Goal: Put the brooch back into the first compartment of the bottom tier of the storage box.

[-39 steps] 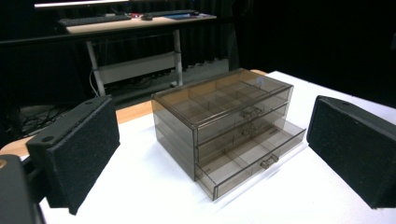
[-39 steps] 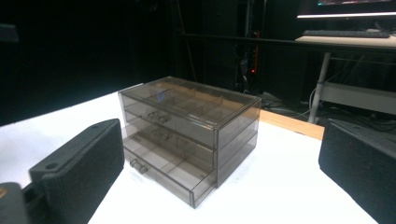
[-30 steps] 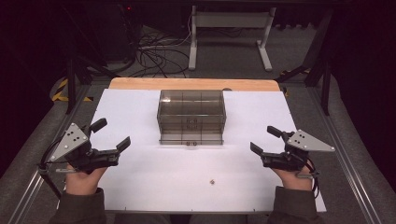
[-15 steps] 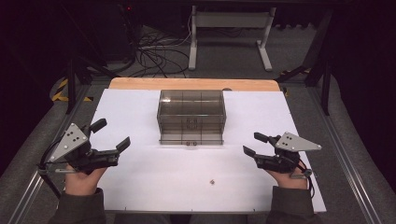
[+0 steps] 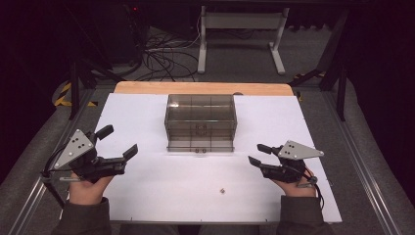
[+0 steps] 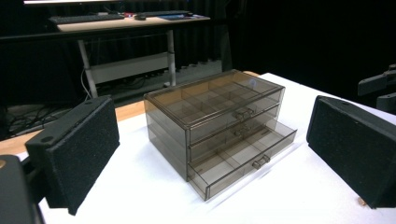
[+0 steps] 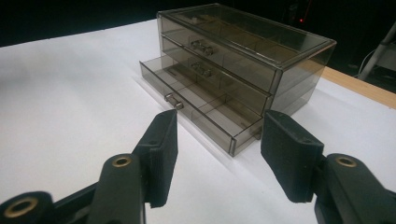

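A smoky clear three-drawer organizer (image 5: 200,122) sits mid-desk (image 5: 147,196) with its bottom drawer (image 6: 243,161) pulled out, while the left hand-held gripper (image 5: 117,147) and right hand-held gripper (image 5: 258,153) wait either side, jaws apart and empty, seemingly ready to reach in.

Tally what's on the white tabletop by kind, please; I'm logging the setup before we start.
Smoky clear three-drawer organizer, bottom drawer pulled out: 1
Small brownish object, too small to identify: 1
Hand-held claws, both hovering open: 2, left claw and right claw
Total: 4
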Demonstrator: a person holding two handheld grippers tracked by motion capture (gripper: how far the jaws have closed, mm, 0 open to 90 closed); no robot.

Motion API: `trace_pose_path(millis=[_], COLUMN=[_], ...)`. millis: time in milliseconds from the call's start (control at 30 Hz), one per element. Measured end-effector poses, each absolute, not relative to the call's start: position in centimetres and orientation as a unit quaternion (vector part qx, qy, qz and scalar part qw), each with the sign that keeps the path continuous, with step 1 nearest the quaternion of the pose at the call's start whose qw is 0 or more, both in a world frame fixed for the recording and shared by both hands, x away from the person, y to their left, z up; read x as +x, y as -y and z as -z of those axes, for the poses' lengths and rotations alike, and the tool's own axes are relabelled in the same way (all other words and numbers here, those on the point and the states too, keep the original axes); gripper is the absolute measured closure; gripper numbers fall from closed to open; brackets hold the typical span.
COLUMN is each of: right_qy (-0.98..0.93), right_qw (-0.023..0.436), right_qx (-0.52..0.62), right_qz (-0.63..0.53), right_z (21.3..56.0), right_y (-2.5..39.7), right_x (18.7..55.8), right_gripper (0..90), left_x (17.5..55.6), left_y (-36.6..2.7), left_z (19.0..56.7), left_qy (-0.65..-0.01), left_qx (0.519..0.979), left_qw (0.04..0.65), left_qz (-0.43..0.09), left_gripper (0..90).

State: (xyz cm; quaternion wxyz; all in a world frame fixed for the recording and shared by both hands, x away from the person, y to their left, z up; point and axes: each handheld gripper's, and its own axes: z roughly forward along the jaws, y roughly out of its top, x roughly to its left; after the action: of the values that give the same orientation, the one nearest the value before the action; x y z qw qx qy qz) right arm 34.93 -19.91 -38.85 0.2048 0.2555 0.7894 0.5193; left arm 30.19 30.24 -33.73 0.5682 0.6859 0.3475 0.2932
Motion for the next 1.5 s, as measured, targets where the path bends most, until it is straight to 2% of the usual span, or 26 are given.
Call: trace_pose_path(millis=[433,1233,1500], right_qy=[-0.803,-0.832,-0.851], right_qw=[0.190,0.153,0.124], right_qx=[0.242,0.218,0.194], right_qz=[-0.510,-0.486,-0.472], right_z=[39.4,40.8,41.4], right_y=[19.2,17.1,16.3], right_x=[35.0,35.3,35.3], right_gripper=[52.5,53.2,53.4], left_x=[30.2,30.1,30.2], left_y=[-30.2,-30.3,-30.3], left_z=[33.8,33.7,33.7], left_qy=[-0.346,-0.346,-0.345], left_qx=[0.687,0.683,0.685], left_qw=[0.571,0.576,0.574], left_qz=[-0.286,-0.288,-0.288], left_gripper=[3.3,3.3,3.3])
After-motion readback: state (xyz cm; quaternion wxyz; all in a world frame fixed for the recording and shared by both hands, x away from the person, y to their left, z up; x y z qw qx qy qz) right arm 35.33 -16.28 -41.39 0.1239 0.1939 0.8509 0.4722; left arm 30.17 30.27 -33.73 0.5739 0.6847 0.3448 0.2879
